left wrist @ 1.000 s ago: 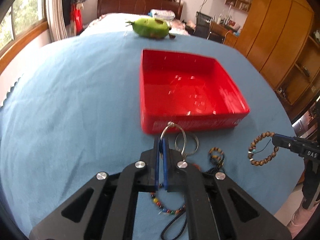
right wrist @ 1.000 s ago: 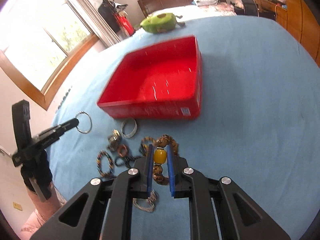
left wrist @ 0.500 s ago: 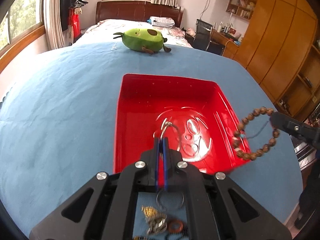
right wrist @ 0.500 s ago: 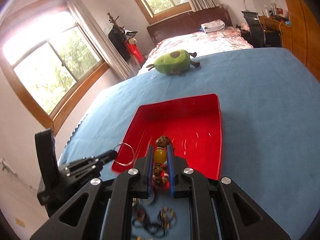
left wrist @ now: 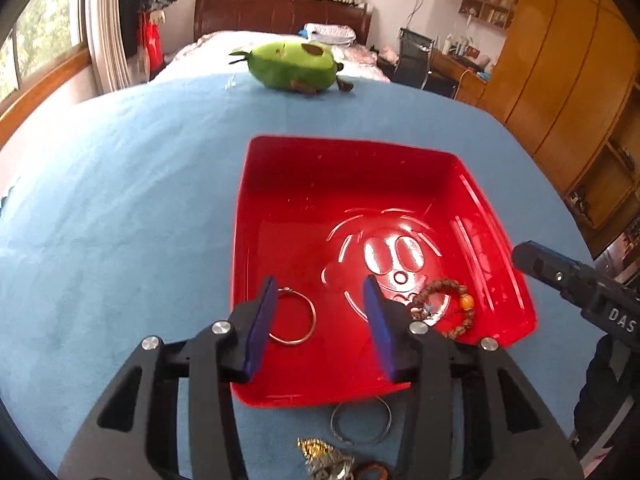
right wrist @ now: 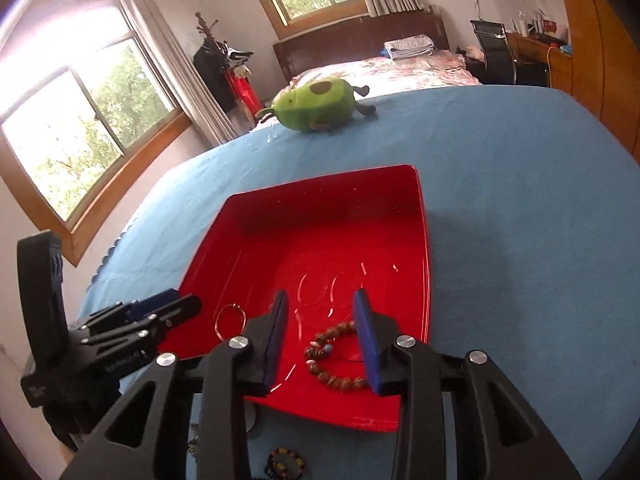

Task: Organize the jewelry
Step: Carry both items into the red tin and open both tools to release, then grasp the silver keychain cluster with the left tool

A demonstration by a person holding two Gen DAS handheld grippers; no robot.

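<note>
The red tray (left wrist: 344, 143) (right wrist: 425, 240) lies on the blue cloth. Over its near end my left gripper (left wrist: 320, 320) has its jaws opening, and nothing is pressed between them. A silver ring (left wrist: 292, 316) (right wrist: 230, 322) lies loose on the tray floor beneath them. My right gripper (right wrist: 320, 336) hangs over the tray's near right part, jaws also opening. The brown beaded bracelet (right wrist: 332, 356) (left wrist: 444, 308) with an amber bead rests free on the tray floor under it. Each gripper shows at the edge of the other's view.
Another silver ring (left wrist: 360, 420), a gold and silver trinket (left wrist: 324, 460) and a dark beaded bracelet (right wrist: 286, 462) lie on the cloth just before the tray. A green avocado plush (left wrist: 292, 66) (right wrist: 316, 106) sits at the table's far edge. Wooden wardrobes stand to the right.
Both grippers moved forward over the tray and have opened. The silver ring left the left jaws and the beaded bracelet left the right jaws; both now lie in the tray.
</note>
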